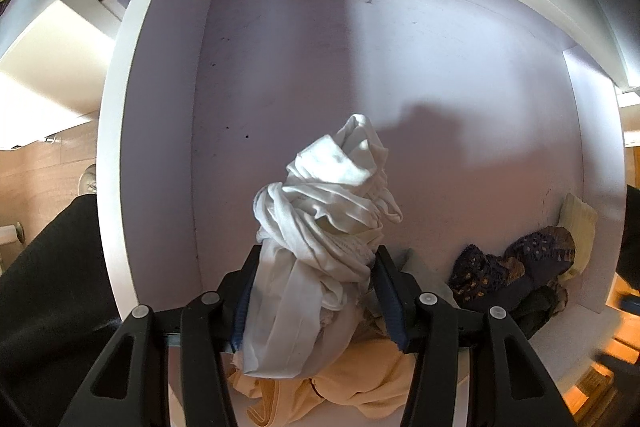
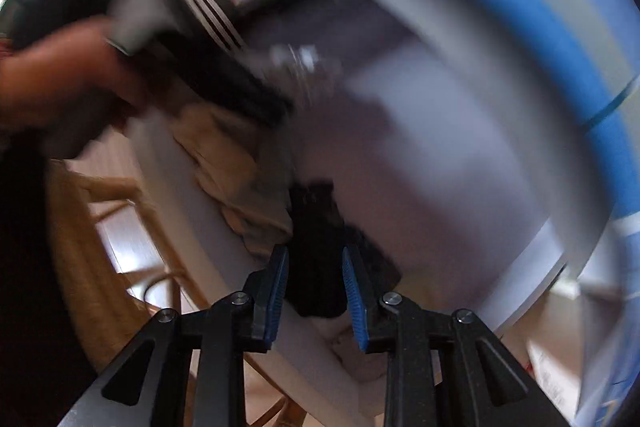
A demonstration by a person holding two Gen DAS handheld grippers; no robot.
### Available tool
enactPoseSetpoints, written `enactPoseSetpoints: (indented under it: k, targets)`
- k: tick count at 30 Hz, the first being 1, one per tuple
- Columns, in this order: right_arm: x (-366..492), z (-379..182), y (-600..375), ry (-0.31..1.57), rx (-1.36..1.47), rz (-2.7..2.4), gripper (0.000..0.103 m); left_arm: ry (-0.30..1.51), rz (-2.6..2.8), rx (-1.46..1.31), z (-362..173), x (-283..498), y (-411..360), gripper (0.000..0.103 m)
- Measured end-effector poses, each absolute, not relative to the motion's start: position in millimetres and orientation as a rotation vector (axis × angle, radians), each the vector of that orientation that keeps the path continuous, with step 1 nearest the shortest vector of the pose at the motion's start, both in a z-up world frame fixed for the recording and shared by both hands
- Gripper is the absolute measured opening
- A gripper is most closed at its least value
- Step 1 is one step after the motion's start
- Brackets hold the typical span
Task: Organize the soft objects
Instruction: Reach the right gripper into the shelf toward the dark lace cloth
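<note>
While left gripper [image 1: 316, 291] clamps white garment [image 1: 324, 223] inside white drawer [image 1: 156, 147], jaws closed on twisted bundle, carry it toward bare back floor at 12 o'clock, then release. Tan cloth [image 1: 352, 383] lies beneath; dark patterned piece [image 1: 516, 267] at 3 o'clock. Right gripper [image 2: 316, 287], blurred: jaws part-open around dark fabric [image 2: 320, 259], contact uncertain. Keep piles apart.
</note>
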State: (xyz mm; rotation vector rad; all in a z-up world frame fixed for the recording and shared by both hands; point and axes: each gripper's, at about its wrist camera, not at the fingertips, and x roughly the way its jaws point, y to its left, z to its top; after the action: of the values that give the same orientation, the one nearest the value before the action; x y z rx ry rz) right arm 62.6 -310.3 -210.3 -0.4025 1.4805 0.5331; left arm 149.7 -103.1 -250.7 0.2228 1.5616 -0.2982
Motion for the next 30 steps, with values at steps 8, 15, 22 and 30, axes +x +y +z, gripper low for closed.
enactPoseSetpoints:
  k: [8,15,22,30]
  targets:
    - [69,-271,-316,1.56,-0.413,0.466,0.034,1.562,-0.3,0.199,-251,152,-96,0.052]
    - [74,-300,-315,1.577,-0.41,0.45,0.04,1.544,-0.299,0.178,-242,146,-87,0.052]
    - [73,-310,-309,1.559,-0.444,0.451,0.052,1.501,-0.301,0.152,-226,141,-80,0.052]
    - [73,-315,-307,1.549,-0.483,0.468,0.052,1.463,-0.308,0.213,-215,127,-77,0.052]
